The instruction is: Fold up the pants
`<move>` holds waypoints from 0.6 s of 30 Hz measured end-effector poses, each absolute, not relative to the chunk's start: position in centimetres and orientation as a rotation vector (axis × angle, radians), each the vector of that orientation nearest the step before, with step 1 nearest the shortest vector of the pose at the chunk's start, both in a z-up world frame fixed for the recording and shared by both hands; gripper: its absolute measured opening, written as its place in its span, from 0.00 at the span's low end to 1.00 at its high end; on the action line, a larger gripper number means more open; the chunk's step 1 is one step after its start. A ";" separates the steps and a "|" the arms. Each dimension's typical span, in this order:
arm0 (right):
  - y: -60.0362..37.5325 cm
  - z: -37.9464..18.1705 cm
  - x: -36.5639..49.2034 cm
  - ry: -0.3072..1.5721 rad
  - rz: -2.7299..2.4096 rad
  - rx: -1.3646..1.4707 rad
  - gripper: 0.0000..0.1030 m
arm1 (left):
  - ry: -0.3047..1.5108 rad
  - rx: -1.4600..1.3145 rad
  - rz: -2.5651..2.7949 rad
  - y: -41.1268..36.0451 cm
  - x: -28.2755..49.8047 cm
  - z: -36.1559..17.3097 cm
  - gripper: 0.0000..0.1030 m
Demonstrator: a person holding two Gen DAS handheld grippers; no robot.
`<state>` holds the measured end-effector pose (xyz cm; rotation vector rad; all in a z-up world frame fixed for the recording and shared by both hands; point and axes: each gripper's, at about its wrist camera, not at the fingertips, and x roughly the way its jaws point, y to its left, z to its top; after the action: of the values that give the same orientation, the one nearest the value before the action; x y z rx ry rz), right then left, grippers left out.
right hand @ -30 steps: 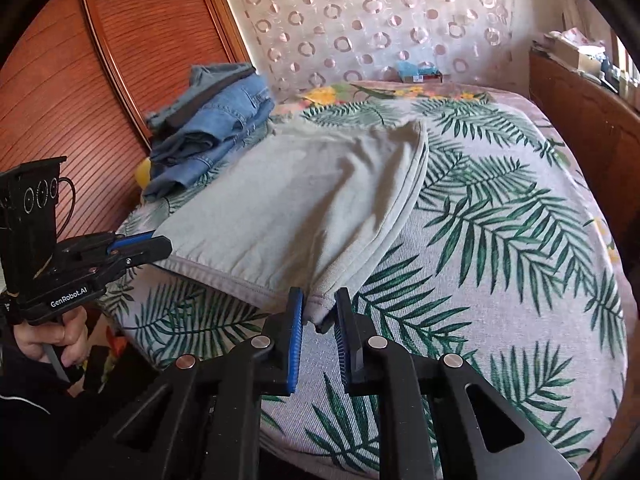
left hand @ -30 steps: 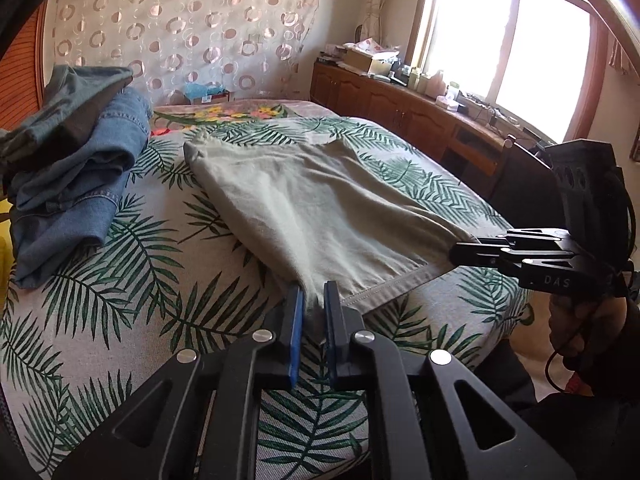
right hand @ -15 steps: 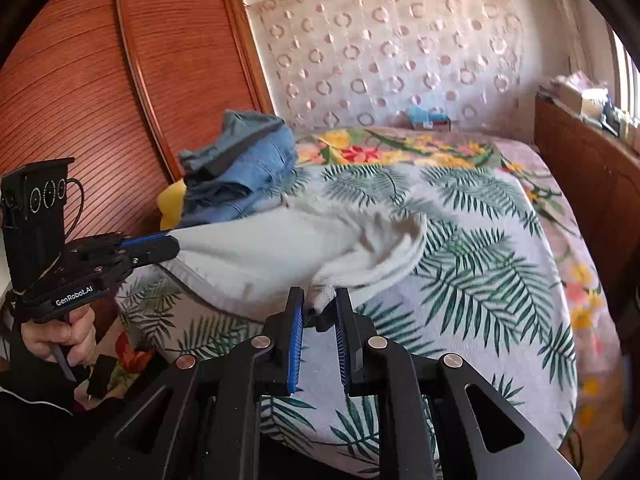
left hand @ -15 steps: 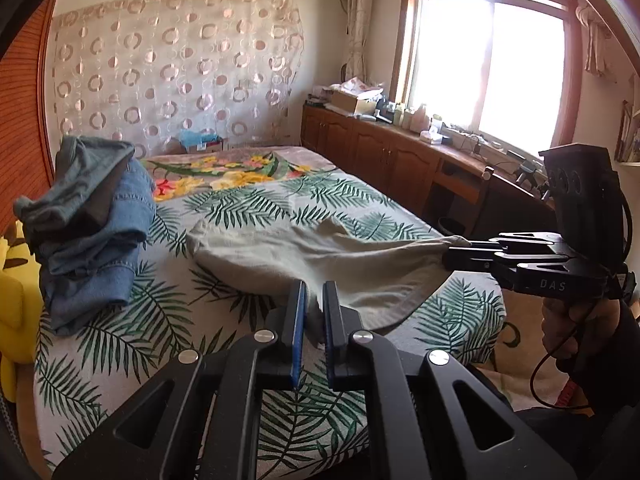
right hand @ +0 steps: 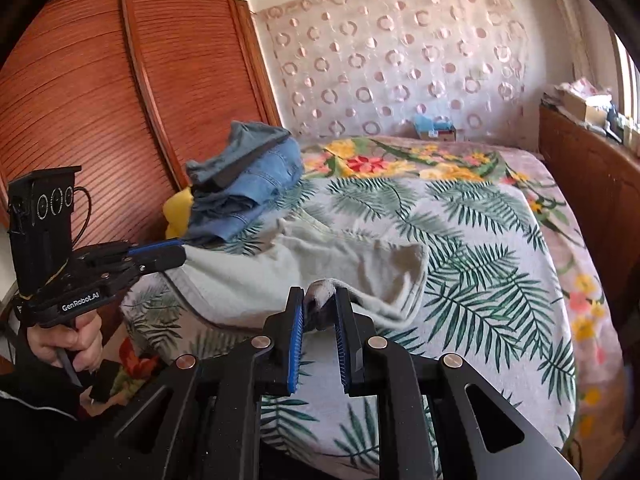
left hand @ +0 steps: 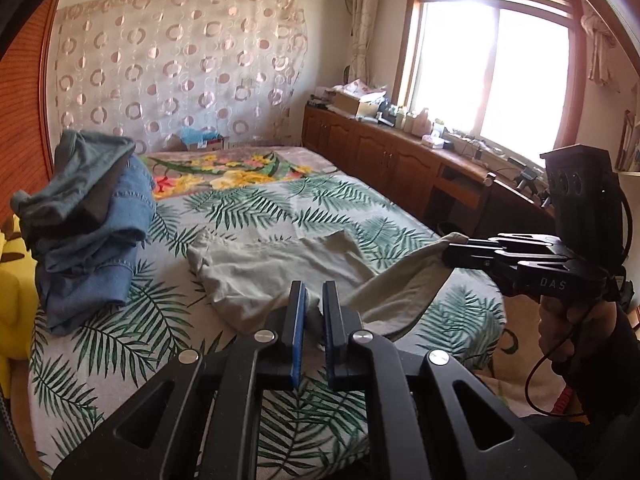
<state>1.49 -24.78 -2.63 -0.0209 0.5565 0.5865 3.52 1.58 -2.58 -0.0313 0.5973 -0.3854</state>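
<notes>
Pale green pants (left hand: 272, 268) lie on the leaf-print bed (left hand: 256, 208), with their near end lifted off the cover. My left gripper (left hand: 314, 294) is shut on one near corner of the pants. In the right wrist view the same pants (right hand: 288, 272) sag between both tools, and my right gripper (right hand: 319, 300) is shut on the other near corner. The right gripper (left hand: 450, 250) shows at the right of the left wrist view, pinching cloth. The left gripper (right hand: 182, 252) shows at the left of the right wrist view, held by a hand (right hand: 64, 344).
A pile of folded blue jeans (left hand: 88, 224) sits on the bed's left side beside a yellow cushion (right hand: 178, 210). A wooden wardrobe (right hand: 120, 100) stands behind it. Low wooden cabinets (left hand: 380, 160) with clutter run under the window on the right.
Both grippers have risen with the pants' near edge. The cloth, flat on the bed a second ago, now hangs bunched and sagging between them.
</notes>
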 end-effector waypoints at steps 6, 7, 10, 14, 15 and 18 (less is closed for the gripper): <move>-24.2 -3.4 5.5 0.601 0.562 -0.010 0.15 | 0.633 -0.028 -0.350 1.9 7.9 -3.8 0.09; -24.0 -3.4 6.0 0.600 0.556 -0.014 0.15 | 0.630 -0.024 -0.346 1.9 8.6 -3.7 0.09; -23.0 -3.1 7.1 0.599 0.547 -0.024 0.15 | 0.622 -0.019 -0.336 1.9 9.8 -3.4 0.09; -22.1 -2.6 8.5 0.590 0.531 -0.038 0.15 | 0.612 -0.019 -0.312 2.5 10.8 -2.9 0.09; -21.9 -2.6 8.7 0.583 0.534 -0.042 0.15 | 0.610 -0.022 -0.310 2.7 11.0 -2.8 0.09; -21.1 -2.2 9.4 0.569 0.534 -0.052 0.15 | 0.611 -0.016 -0.289 3.0 12.0 -3.0 0.09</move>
<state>9.36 -21.14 -2.21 -0.0515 0.5687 0.5344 12.00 3.04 -2.95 -0.0164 0.6105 -0.2892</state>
